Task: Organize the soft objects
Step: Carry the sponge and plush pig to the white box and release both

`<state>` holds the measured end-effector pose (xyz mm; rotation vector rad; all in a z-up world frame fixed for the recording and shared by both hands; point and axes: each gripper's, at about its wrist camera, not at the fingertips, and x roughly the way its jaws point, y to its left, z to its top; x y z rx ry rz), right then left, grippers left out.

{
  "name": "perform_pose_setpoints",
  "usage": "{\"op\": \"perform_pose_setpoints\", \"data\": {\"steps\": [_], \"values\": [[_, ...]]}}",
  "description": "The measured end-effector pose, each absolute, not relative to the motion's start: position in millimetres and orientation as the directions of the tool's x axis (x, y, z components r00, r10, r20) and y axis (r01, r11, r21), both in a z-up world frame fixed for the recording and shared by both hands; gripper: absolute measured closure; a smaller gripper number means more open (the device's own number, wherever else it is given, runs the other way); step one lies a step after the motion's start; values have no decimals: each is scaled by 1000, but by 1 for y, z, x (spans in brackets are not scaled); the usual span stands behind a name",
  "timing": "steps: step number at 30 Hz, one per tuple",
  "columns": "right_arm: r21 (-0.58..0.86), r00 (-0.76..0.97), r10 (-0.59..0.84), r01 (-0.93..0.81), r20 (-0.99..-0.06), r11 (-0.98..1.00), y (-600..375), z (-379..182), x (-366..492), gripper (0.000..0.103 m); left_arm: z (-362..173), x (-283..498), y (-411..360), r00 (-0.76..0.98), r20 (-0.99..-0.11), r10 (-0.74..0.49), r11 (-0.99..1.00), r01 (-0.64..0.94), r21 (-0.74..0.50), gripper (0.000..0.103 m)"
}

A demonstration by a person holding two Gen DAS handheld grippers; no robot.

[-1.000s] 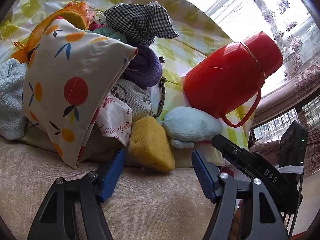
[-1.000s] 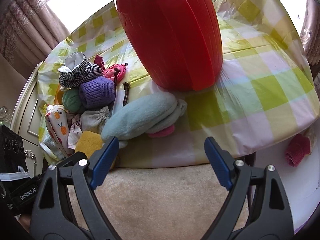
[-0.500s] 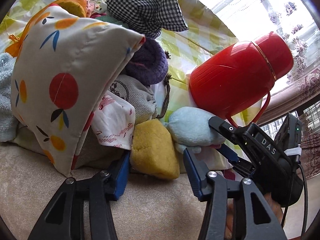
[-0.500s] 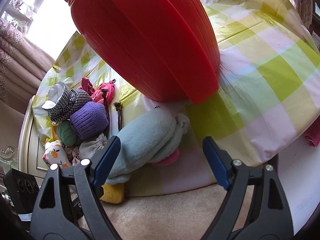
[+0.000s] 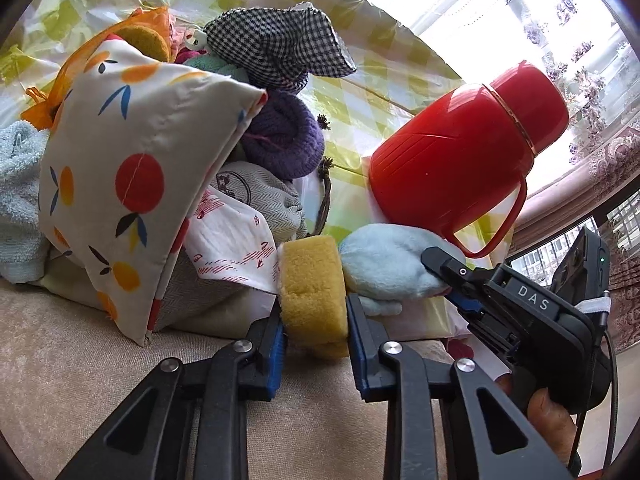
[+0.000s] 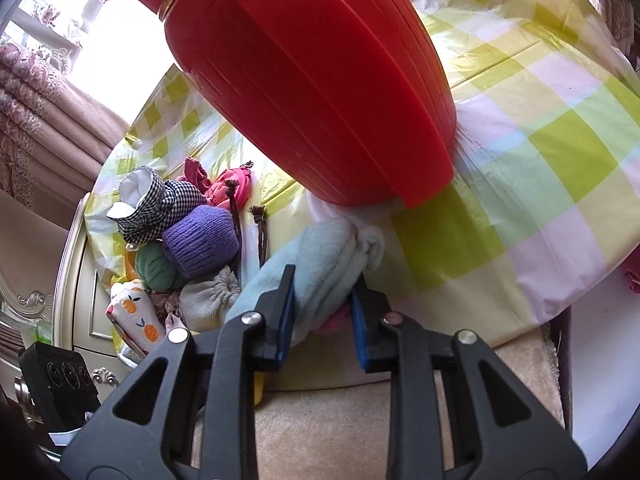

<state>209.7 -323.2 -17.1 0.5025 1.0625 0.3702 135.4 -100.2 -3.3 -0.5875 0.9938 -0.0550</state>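
My left gripper [image 5: 314,316] is shut on a yellow sponge [image 5: 312,280] at the table's front edge. My right gripper [image 6: 323,292] is shut on a light blue plush cloth [image 6: 320,260], which also shows in the left wrist view [image 5: 384,264] just right of the sponge. The right gripper's body [image 5: 516,308] reaches in from the right there. A heap of soft things lies left of the sponge: a fruit-print cushion [image 5: 136,176], a purple knit hat [image 5: 288,140], a checked cloth pouch [image 5: 280,44], a grey pouch [image 5: 256,196] and a green knit item [image 6: 154,266].
A large red thermos jug [image 5: 452,160] stands on the yellow-green checked tablecloth [image 6: 540,152] right behind the blue cloth; it fills the top of the right wrist view [image 6: 312,80]. A beige surface [image 5: 80,360] lies below the table edge. A pale blue towel [image 5: 16,184] sits far left.
Both grippers moved forward and closed. The left one now grips the yellow sponge; the right one now grips the light blue plush cloth.
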Motion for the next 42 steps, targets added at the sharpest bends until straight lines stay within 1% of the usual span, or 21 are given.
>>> {"op": "perform_pose_setpoints", "data": {"steps": [8,15,22,28,32,34,37,41,42], "values": [[586,470,535,-46,-702,809,-365,2,183,77,11,123,-107,593,-755,-279,862,-192,-469,75],[565,537,484,-17,-691,825,-417,29,161,77,24,116,-123,616,-728,-300,870,-137,-474,75],[452,603,322,71,-729,889,-478,43,137,77,35,114,-155,614,-700,-365,869,-45,-492,75],[305,581,173,136,-795,943,-512,33,125,77,41,115,-183,595,-695,-403,870,13,-493,75],[248,540,119,171,-833,954,-523,22,129,77,42,114,-190,589,-696,-411,871,28,-490,75],[227,516,105,180,-850,957,-523,17,133,71,42,115,-193,587,-697,-411,873,31,-487,75],[246,525,140,137,-840,959,-518,19,135,70,41,114,-194,584,-700,-411,874,33,-485,75],[257,535,155,121,-830,959,-515,23,136,58,41,115,-199,578,-702,-417,875,44,-483,75],[259,537,153,127,-829,958,-516,23,136,58,41,115,-201,576,-702,-419,875,50,-482,75]]}}
